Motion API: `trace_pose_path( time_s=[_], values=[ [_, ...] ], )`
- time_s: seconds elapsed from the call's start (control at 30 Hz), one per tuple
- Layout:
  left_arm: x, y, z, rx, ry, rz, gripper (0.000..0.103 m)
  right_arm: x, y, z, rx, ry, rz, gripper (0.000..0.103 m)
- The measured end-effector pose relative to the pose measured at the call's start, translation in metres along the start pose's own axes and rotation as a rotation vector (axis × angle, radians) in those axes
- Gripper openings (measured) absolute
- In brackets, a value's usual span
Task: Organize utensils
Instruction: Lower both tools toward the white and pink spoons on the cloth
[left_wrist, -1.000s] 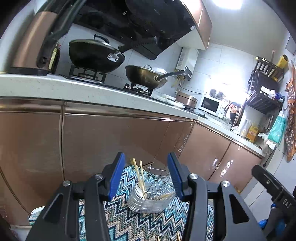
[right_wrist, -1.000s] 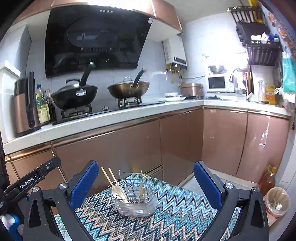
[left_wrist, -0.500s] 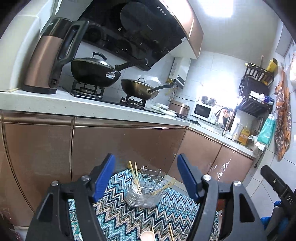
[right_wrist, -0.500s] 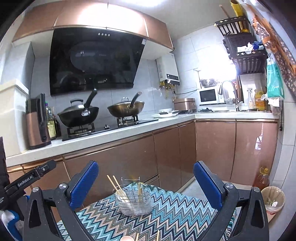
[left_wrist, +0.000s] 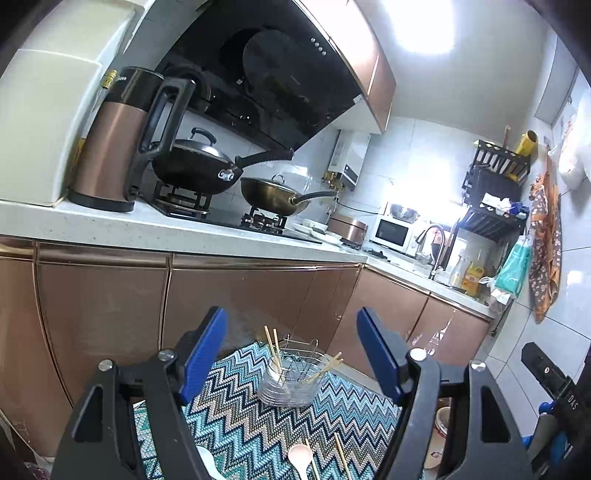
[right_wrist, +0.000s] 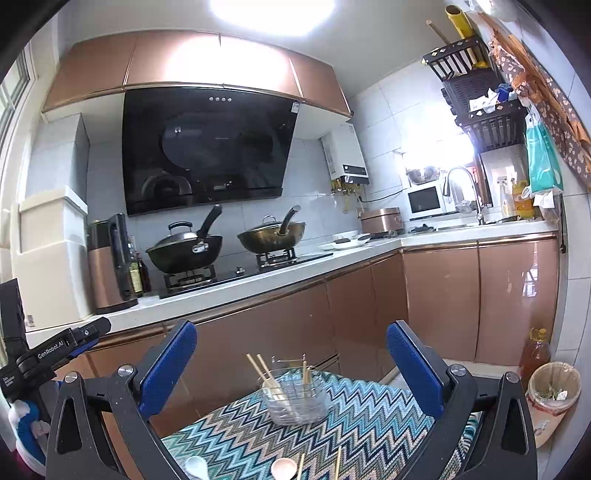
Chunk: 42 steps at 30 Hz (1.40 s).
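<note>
Hovering wide apart, the left gripper (left_wrist: 291, 354) is showing its blue pads spread across the lower half of its own view, jaws having just been opening, and nothing is sitting between them. Beyond the gap, the wire utensil basket (left_wrist: 293, 380) is standing upright on the zigzag tablecloth (left_wrist: 236, 424), just below the centre of the frame. Two chopsticks (left_wrist: 273, 347) are poking up from its left side, and another pair is leaning out over its right rim. Closer to the camera, at the bottom edge, a pale pink spoon (left_wrist: 300, 456) is lying on the cloth beside loose chopsticks (left_wrist: 341, 456), with a white spoon (left_wrist: 205, 458) showing at lower left behind the left jaw.

Switching to the right wrist view, the right gripper (right_wrist: 291, 365) is also holding its jaws fully spread, gripping nothing. The basket is sitting in the lower centre, between the two pads but well beyond them, chopsticks sticking up inside it. The pink and white spoons are peeking in at the bottom edge.

Behind it all, two lidded woks, a black wok (right_wrist: 184, 251) and a brass-coloured wok (right_wrist: 271, 236), are resting on the stove in the middle of the frame, above the copper cabinet doors (right_wrist: 258, 325). A bin (right_wrist: 548, 391) is standing at lower right.
</note>
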<state>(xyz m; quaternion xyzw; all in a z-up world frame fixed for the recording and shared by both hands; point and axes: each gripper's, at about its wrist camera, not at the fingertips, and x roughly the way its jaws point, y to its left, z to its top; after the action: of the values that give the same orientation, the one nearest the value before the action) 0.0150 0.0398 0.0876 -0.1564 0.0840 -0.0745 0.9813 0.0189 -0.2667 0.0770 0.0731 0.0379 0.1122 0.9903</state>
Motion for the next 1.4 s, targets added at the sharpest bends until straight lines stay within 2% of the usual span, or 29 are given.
trace_pose_path(
  time_s=[0.13, 0.27, 0.57, 0.73, 0.87, 0.93, 1.13, 1.3, 1.4],
  values=[
    [-0.007, 0.006, -0.003, 0.005, 0.028, -0.004, 0.072, -0.006, 0.001, -0.002, -0.006, 0.020, 0.001, 0.103],
    [-0.001, 0.018, -0.012, -0.005, 0.090, 0.000, 0.072, 0.000, -0.004, -0.011, 0.008, 0.088, 0.011, 0.103],
    [0.044, 0.068, -0.065, -0.028, 0.349, 0.036, 0.071, 0.048, -0.016, -0.062, -0.009, 0.331, 0.083, 0.103],
    [0.072, 0.107, -0.107, -0.085, 0.507, 0.047, 0.071, 0.087, -0.024, -0.106, 0.003, 0.489, 0.165, 0.086],
    [0.098, 0.142, -0.146, -0.184, 0.647, 0.063, 0.071, 0.121, -0.031, -0.138, 0.024, 0.597, 0.218, 0.068],
    [0.110, 0.155, -0.163, -0.235, 0.697, 0.065, 0.070, 0.138, -0.034, -0.153, 0.033, 0.650, 0.245, 0.065],
    [0.142, 0.177, -0.194, -0.288, 0.766, 0.075, 0.069, 0.180, -0.042, -0.192, 0.032, 0.776, 0.333, 0.057],
    [0.163, 0.185, -0.217, -0.249, 0.816, 0.054, 0.068, 0.211, -0.044, -0.216, -0.003, 0.857, 0.394, 0.046],
    [0.171, 0.189, -0.225, -0.244, 0.833, 0.032, 0.063, 0.230, -0.046, -0.224, -0.025, 0.885, 0.419, 0.043]
  ],
)
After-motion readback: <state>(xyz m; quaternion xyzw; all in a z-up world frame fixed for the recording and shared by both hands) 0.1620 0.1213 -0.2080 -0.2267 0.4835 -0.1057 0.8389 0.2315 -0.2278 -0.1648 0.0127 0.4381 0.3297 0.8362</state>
